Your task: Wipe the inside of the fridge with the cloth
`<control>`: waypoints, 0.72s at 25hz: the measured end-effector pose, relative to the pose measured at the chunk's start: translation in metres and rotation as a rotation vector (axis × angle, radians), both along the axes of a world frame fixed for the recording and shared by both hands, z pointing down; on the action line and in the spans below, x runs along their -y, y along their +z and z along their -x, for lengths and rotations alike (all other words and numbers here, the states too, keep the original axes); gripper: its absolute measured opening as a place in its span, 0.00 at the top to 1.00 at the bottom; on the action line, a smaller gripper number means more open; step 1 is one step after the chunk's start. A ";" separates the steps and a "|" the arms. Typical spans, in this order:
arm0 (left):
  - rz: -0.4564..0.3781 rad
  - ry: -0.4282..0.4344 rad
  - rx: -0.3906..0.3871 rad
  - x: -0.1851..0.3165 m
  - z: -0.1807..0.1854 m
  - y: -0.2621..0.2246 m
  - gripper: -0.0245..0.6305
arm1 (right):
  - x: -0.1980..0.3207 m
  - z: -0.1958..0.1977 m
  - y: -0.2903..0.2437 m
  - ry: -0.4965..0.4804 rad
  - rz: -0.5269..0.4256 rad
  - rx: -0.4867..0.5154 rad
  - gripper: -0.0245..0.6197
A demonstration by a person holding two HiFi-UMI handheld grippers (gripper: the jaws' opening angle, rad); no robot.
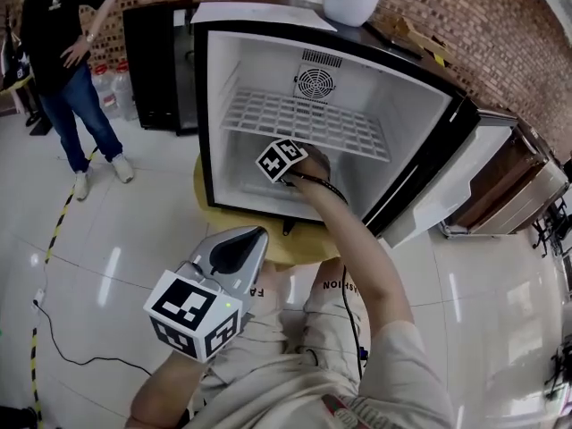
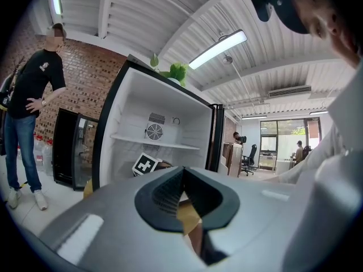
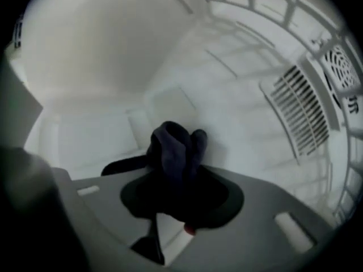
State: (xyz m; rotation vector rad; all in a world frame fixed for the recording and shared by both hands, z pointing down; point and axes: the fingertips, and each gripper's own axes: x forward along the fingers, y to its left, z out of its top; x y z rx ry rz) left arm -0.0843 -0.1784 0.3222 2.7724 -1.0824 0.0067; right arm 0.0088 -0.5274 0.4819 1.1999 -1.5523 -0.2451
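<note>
Left claw (image 1: 239,247) hangs pressed together and empty over the person's lap, pointing level at the open fridge (image 1: 204,105) from well outside it. From where I stand it has no part in the wipe.

Moving across, the fridge sits on a round yellow surface (image 1: 299,244), and the person's right arm reaches in under the wire shelf (image 1: 304,121).

Down there the right claw (image 3: 170,174) is clamped on the dark cloth (image 3: 173,143). The cloth bunches out straight ahead of the tips and looks to be touching the white liner low in the cabinet. I can't tell whether that is the floor or the back wall.

The right hand is plainly the one placed to work, and I'd say the coming stroke depends on keeping that wad squarely ahead of the tips against the liner.

Further right, the door (image 1: 465,181) stands swung wide, out of the way.
</note>
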 end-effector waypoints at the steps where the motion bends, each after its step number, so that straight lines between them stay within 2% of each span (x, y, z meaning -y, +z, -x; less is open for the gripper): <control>1: -0.001 0.003 0.001 -0.001 -0.001 0.000 0.96 | -0.004 -0.021 0.002 0.060 0.026 -0.048 0.78; 3: -0.006 0.011 0.003 -0.003 -0.005 -0.001 0.96 | -0.011 -0.058 0.005 0.169 0.070 -0.153 0.78; 7: -0.011 0.021 0.005 -0.009 -0.011 -0.002 0.96 | -0.018 -0.114 0.004 0.294 0.099 -0.400 0.78; 9: -0.019 0.021 0.005 -0.010 -0.013 -0.005 0.96 | -0.021 -0.136 0.003 0.339 0.114 -0.500 0.78; 11: -0.026 0.025 0.009 -0.011 -0.014 -0.006 0.96 | -0.023 -0.144 0.002 0.333 0.106 -0.537 0.78; 12: -0.029 0.029 0.011 -0.012 -0.014 -0.007 0.96 | -0.024 -0.139 0.000 0.301 0.083 -0.515 0.78; 14: -0.030 0.035 0.014 -0.012 -0.014 -0.006 0.96 | -0.029 -0.104 -0.010 0.181 -0.002 -0.397 0.77; 16: -0.023 0.036 0.013 -0.011 -0.013 -0.004 0.96 | -0.037 -0.044 -0.024 0.015 -0.083 -0.230 0.77; 18: -0.015 0.037 0.013 -0.010 -0.012 -0.001 0.96 | -0.046 0.023 -0.032 -0.148 -0.091 -0.064 0.77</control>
